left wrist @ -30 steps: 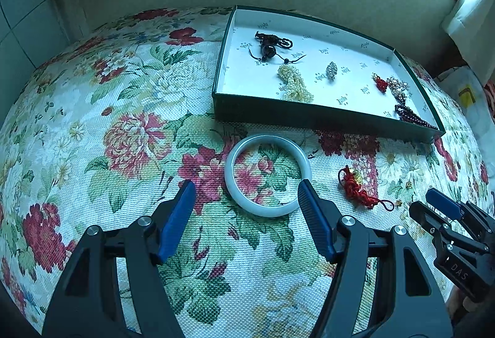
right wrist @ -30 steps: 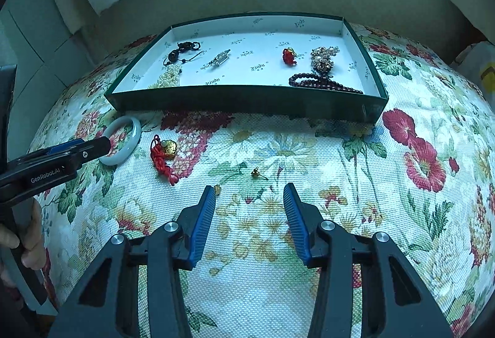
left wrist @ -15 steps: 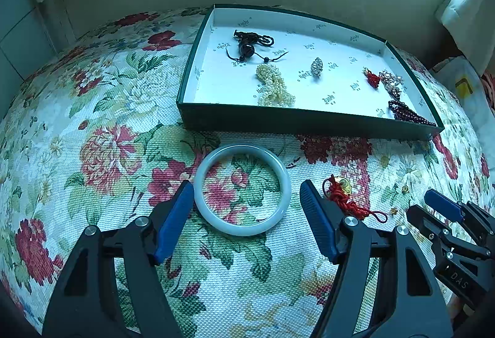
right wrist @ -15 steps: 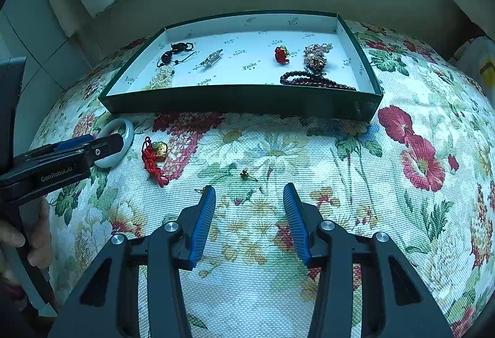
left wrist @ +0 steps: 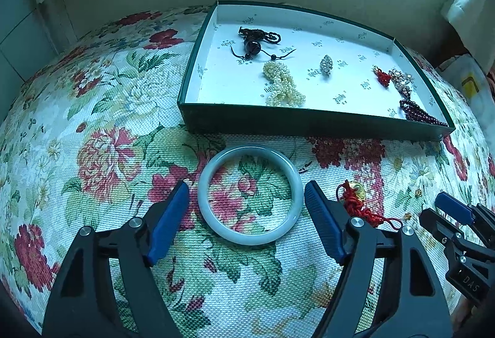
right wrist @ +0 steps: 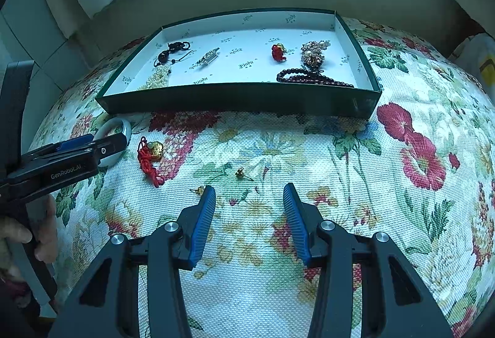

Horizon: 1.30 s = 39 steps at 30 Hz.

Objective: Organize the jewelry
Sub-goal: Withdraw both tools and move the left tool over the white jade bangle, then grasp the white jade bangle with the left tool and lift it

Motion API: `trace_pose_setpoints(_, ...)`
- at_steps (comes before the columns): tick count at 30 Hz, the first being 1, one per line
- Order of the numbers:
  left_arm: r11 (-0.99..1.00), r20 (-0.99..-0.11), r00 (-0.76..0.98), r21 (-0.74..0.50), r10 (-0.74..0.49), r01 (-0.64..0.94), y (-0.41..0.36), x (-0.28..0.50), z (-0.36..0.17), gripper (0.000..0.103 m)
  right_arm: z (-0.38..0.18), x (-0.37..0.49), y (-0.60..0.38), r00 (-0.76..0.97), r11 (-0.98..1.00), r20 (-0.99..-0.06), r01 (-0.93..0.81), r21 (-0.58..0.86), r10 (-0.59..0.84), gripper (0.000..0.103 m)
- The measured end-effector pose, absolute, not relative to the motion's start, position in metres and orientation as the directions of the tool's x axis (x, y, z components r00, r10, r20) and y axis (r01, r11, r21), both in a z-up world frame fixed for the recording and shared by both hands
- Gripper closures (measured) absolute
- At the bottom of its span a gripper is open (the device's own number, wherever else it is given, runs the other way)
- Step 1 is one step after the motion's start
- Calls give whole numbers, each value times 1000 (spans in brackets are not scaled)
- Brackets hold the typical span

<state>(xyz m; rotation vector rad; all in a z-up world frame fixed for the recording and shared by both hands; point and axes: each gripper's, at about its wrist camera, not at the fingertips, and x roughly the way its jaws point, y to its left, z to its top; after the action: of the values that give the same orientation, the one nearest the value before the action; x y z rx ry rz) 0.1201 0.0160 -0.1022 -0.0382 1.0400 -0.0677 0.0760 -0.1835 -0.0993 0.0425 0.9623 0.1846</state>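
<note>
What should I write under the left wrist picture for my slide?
Left gripper, jaws opening, straddles a pale bangle lying on the flowered cloth before the jewelry box.

The pale green jade bangle [left wrist: 249, 194] lies flat between the opening jaws of the left gripper [left wrist: 247, 203] — narrow gaps each side. The dark green shallow cardboard tray [left wrist: 309, 121] walls off the far side; a red knotted-cord charm [left wrist: 355, 198] crowds the right.
</note>
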Motion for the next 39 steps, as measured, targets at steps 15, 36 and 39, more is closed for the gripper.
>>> trace_pose_setpoints(15, 998, -845, 532, -31, -55, 54, 18, 111, -98, 33, -101, 81, -185, 562, 984, -809, -134, 121, 176, 57)
trace_pose_setpoints(36, 997, -840, 539, -43, -69, 60, 18, 103, -90, 33, -102, 97, -176, 568, 980, -807, -187, 65, 162, 87)
trace_pose_setpoints(39, 997, -839, 539, -45, -69, 57, 18, 102, -90, 33, -102, 97, -176, 568, 980, -806, -187, 68, 164, 87)
